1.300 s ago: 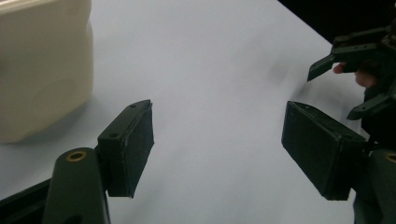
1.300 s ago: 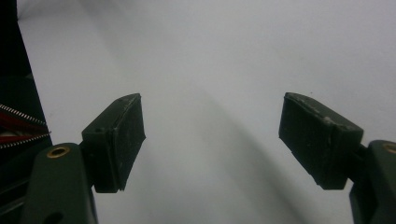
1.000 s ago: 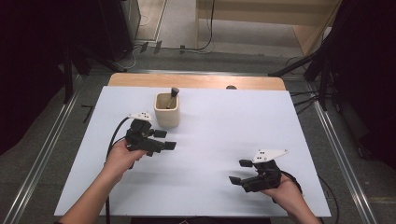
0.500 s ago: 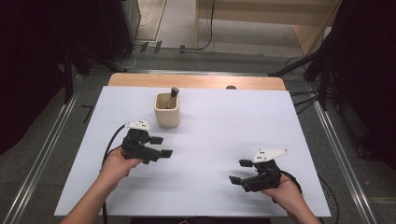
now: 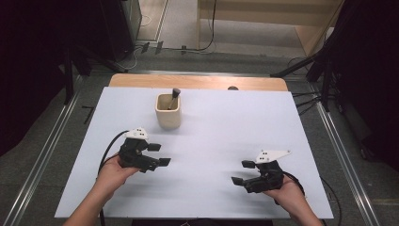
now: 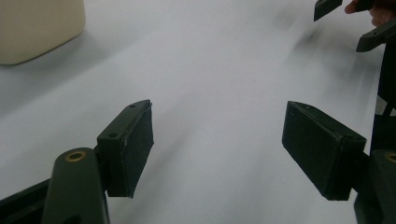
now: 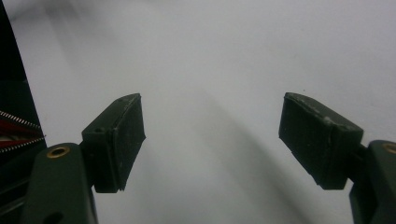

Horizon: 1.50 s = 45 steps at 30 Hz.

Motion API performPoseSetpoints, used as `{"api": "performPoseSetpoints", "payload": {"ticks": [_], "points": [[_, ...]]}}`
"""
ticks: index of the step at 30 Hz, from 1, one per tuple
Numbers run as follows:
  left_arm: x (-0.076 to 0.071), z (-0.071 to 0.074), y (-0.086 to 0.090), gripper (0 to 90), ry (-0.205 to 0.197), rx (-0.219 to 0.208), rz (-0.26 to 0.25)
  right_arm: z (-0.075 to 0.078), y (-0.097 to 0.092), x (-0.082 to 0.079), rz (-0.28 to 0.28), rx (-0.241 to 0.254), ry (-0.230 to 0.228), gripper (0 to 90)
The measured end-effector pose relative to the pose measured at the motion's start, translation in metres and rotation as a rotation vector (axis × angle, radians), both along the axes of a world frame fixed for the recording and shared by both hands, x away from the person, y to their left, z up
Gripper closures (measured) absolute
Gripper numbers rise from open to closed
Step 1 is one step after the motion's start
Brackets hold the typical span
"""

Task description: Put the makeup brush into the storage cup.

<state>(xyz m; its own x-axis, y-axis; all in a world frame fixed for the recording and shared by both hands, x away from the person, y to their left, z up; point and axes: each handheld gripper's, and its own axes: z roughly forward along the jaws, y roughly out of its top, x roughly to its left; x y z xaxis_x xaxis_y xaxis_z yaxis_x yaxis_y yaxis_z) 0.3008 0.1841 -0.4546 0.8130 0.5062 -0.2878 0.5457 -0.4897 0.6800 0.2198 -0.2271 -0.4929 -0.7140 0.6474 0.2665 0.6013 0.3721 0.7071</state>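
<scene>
- Your high view looks forward and down over the whole white desk point(image 5: 211, 141).
- Your left gripper view skims it closely, the cream cup point(image 6: 39, 28) just beside.
- Your right gripper view skims the same desk, well apart from the cup.

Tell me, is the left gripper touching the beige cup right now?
Apart. In the high view the left gripper sits nearer the person than the cup, with bare white table between them; its jaws stand open and empty.
</scene>
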Motion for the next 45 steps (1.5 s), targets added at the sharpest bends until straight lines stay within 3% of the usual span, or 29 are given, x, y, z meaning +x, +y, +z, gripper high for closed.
{"api": "performPoseSetpoints", "payload": {"ticks": [11,27,33,45], "points": [[-0.012,0.001,0.013,25.5,-0.025,-0.005,0.032,0.000,-0.001,0.000,-0.011,0.001,0.002,23.6],[-0.029,-0.005,0.021,25.4,-0.057,0.023,0.029,-0.001,-0.003,0.002,-0.024,-0.008,-0.005,23.6],[-0.029,-0.009,0.017,25.3,-0.059,0.061,0.010,-0.002,-0.002,0.002,-0.027,-0.015,-0.004,23.6],[-0.027,-0.011,0.017,25.3,-0.069,0.068,-0.002,-0.002,-0.001,0.003,-0.021,-0.021,-0.007,23.6]]}}
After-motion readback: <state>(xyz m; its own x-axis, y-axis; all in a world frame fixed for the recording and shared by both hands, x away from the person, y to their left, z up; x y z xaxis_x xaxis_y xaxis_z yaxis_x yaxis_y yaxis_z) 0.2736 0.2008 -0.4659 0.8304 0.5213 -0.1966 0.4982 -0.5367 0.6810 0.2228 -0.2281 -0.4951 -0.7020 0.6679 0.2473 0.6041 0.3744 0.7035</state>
